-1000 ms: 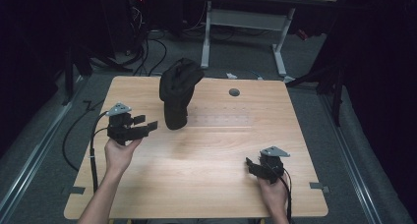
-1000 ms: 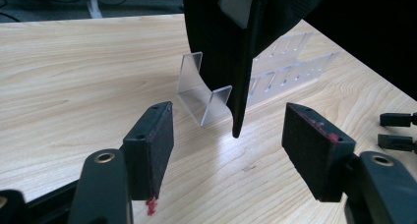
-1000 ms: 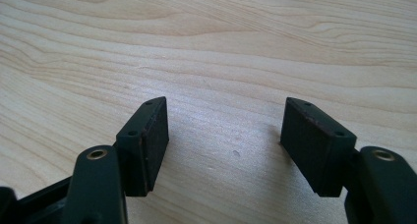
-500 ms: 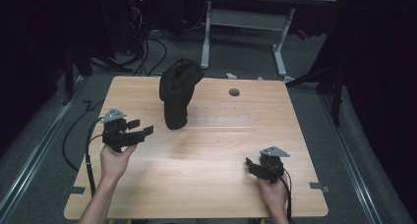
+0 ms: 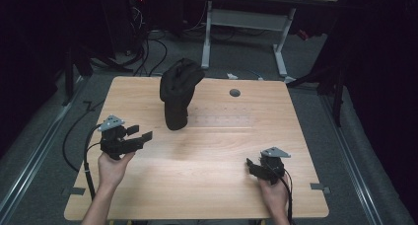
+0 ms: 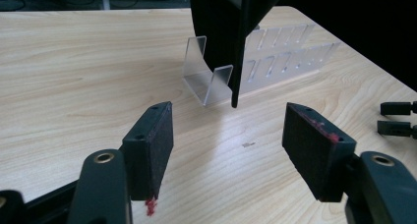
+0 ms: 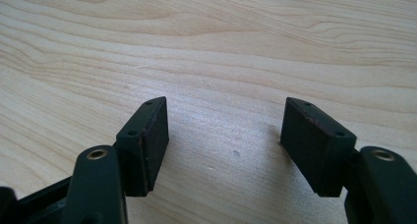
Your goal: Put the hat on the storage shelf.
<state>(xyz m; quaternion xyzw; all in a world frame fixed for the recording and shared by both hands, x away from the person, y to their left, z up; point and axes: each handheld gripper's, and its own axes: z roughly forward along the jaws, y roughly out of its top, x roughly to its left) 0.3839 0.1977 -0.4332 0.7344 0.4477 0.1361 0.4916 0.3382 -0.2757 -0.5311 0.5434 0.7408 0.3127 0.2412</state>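
1. You are holding the left tool (image 5: 135,136) above the left part of the desk (image 5: 207,185), its jaws spread apart and gripping nothing.
2. Compared with a second ago, you are holding that tool lower down the high view, closer to your side of the desk and farther from the black glove (image 5: 178,92); half a second ago it was already partway back.
3. The left tool is pointing toward the glove, with bare wood lying between them.
4. The black glove is standing upright on a clear stand (image 6: 209,81) near the far middle of the desk, in the same place as in the earlier pictures.
5. In the left gripper view the glove (image 6: 231,22) is hanging over the clear stand, just beyond the gap between the open pads (image 6: 157,145), not touching them.
6. Behind the stand a clear slotted rack (image 6: 290,57) is lying flat on the desk.
7. You are keeping the right tool (image 5: 254,167) low at the near right of the desk, where it was a second ago, jaws wide apart and empty.
8. In the right gripper view its pads (image 7: 150,140) are hovering just over bare wood.
9. A small dark round hole (image 5: 234,93) is showing in the desk near its far edge, right of the glove.
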